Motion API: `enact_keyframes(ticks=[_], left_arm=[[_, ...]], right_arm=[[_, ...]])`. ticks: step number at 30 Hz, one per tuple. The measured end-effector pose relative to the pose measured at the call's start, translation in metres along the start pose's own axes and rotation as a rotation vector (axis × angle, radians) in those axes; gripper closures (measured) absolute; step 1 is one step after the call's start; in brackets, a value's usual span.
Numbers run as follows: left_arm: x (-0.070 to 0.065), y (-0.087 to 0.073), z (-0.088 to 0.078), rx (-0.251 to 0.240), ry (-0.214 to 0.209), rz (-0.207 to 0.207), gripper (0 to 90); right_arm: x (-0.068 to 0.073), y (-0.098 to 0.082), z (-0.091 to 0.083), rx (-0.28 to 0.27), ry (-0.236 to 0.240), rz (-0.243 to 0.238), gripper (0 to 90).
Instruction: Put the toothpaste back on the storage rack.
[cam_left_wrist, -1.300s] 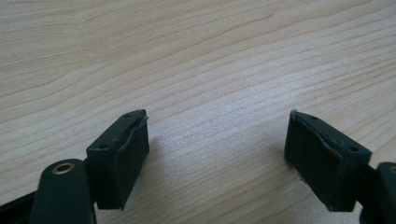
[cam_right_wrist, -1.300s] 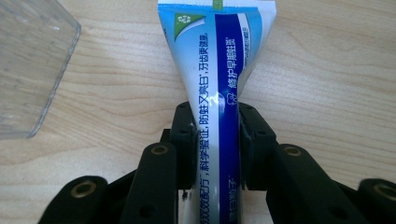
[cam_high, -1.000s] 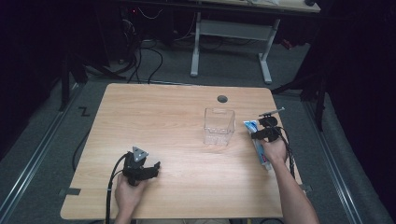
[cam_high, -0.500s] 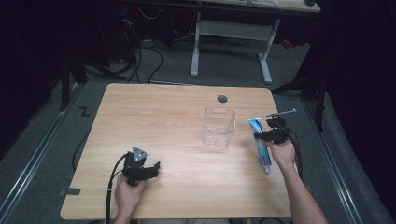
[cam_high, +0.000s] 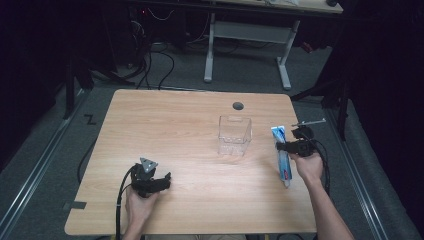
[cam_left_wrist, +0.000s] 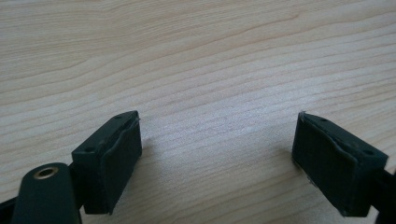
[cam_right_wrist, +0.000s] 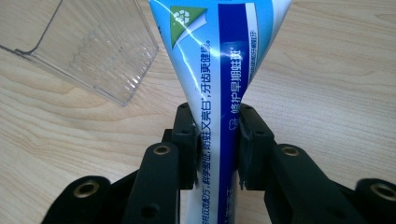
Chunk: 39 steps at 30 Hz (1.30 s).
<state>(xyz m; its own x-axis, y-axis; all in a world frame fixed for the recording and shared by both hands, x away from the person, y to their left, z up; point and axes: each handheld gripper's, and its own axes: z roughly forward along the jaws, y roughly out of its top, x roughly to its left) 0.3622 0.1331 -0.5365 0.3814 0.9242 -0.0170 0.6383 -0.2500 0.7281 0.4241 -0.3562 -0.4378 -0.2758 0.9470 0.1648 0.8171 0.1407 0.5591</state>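
A blue and white toothpaste tube (cam_high: 283, 152) (cam_right_wrist: 219, 70) is clamped between the jaws of my right gripper (cam_high: 295, 146) (cam_right_wrist: 217, 140) at the table's right side. Both pads press on the tube's middle, and its flat crimped end points away from the camera. A clear plastic cup-like container (cam_high: 234, 135) (cam_right_wrist: 91, 44) stands just left of the tube. My left gripper (cam_high: 150, 181) (cam_left_wrist: 219, 158) rests at the front left of the wooden table (cam_high: 165, 130), jaws wide apart over bare wood.
A round cable hole (cam_high: 238, 106) lies in the table's far edge behind the container. A thin metal rod (cam_high: 308, 121) lies near the right edge. Beyond the table stand a white desk frame (cam_high: 247, 35) and floor cables.
My right gripper has lifted the tube and carried it a little to the right, away from the container. The left gripper has stayed put.
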Motion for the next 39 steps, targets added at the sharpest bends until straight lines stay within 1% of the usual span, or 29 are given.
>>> enact_keyframes(ticks=[3, 10, 19, 26, 27, 29, 30, 33, 36, 38, 39], left_arm=[[0.000, 0.000, 0.000, -0.001, -0.003, 0.006, 15.9], [-0.001, 0.000, 0.000, 0.000, -0.004, 0.015, 16.1], [-0.002, -0.001, 0.000, -0.003, -0.022, 0.027, 16.2], [-0.002, -0.001, 0.000, -0.001, -0.026, 0.033, 16.3], [-0.002, -0.001, -0.001, -0.001, -0.028, 0.035, 16.7], [-0.002, -0.001, -0.001, -0.001, -0.029, 0.036, 16.7], [-0.002, -0.001, -0.001, -0.001, -0.029, 0.035, 16.8], [-0.002, -0.001, -0.001, -0.003, -0.030, 0.036, 17.2], [-0.003, -0.001, -0.001, -0.004, -0.030, 0.036, 17.6], [-0.003, -0.001, -0.001, -0.004, -0.030, 0.036, 17.6], [-0.003, -0.001, -0.001, -0.004, -0.030, 0.035, 17.6]], right_arm=[[0.001, -0.001, -0.003, -0.008, 0.001, -0.008, 72.5], [0.002, -0.002, -0.006, -0.023, 0.013, -0.009, 72.6], [0.009, -0.004, -0.012, -0.049, 0.023, -0.040, 72.6], [0.012, -0.005, -0.016, -0.073, 0.038, -0.046, 72.8], [0.014, -0.005, -0.019, -0.084, 0.044, -0.055, 72.8], [0.015, -0.005, -0.019, -0.087, 0.045, -0.061, 72.9], [0.018, -0.005, -0.023, -0.096, 0.054, -0.070, 72.9], [0.021, -0.004, -0.027, -0.111, 0.058, -0.083, 73.0], [0.025, -0.003, -0.031, -0.128, 0.054, -0.111, 73.1], [0.027, -0.003, -0.033, -0.134, 0.058, -0.120, 73.1], [0.030, -0.002, -0.035, -0.142, 0.067, -0.131, 73.1]])
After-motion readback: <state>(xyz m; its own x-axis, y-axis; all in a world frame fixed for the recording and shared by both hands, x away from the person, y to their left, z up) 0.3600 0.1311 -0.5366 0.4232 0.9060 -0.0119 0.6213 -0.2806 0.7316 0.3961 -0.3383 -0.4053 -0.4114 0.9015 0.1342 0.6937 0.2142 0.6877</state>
